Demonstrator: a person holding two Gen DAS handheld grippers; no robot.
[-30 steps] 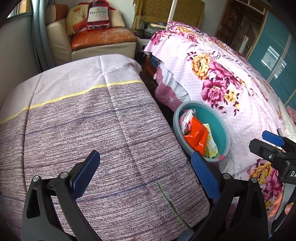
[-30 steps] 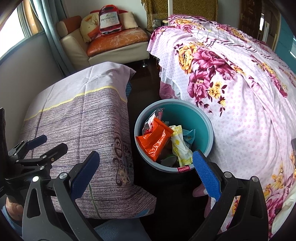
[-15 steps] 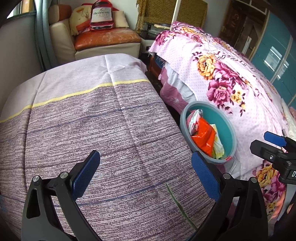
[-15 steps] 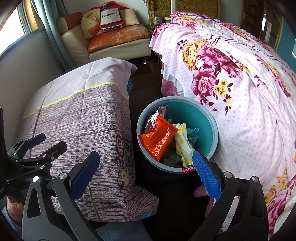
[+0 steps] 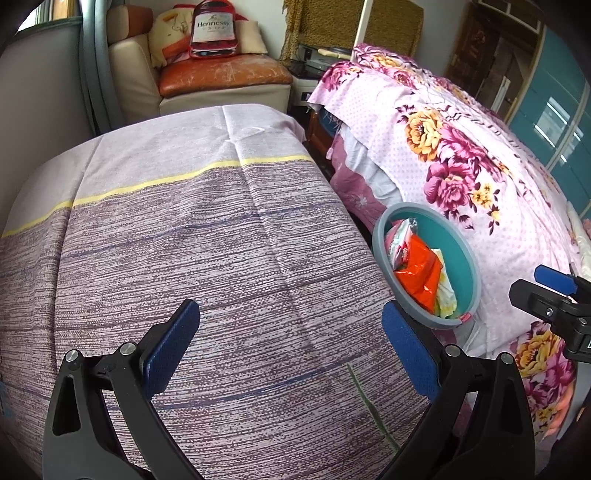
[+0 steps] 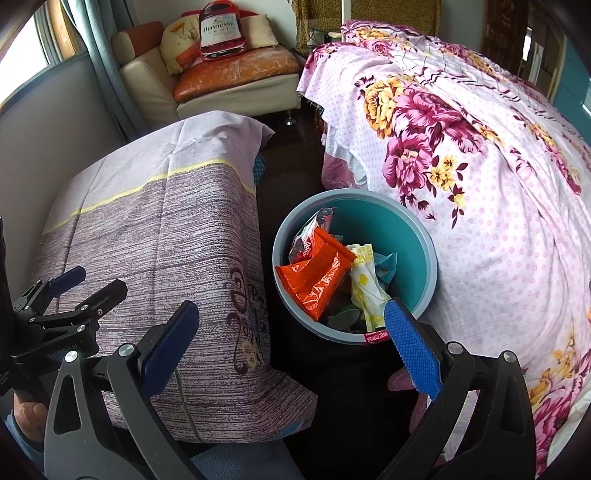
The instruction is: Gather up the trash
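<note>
A home bedroom: floral-covered bed [image 6: 480, 155], armchair [image 6: 229, 74], wardrobe [image 5: 554, 122].

We read "Hennessy" on the bottle-shaped cushion [image 6: 221, 31] upper left on the armchair [image 6: 236, 74]; other print stays illegible.

Soft window daylight, sharp centres, strong fisheye bending, dark corners.

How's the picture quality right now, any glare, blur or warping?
Left wrist view: sharp, soft daylight, table cloth bulges from fisheye warping. Right wrist view: sharp too, window at top left blown out white, floor beside the bin very dark.
</note>
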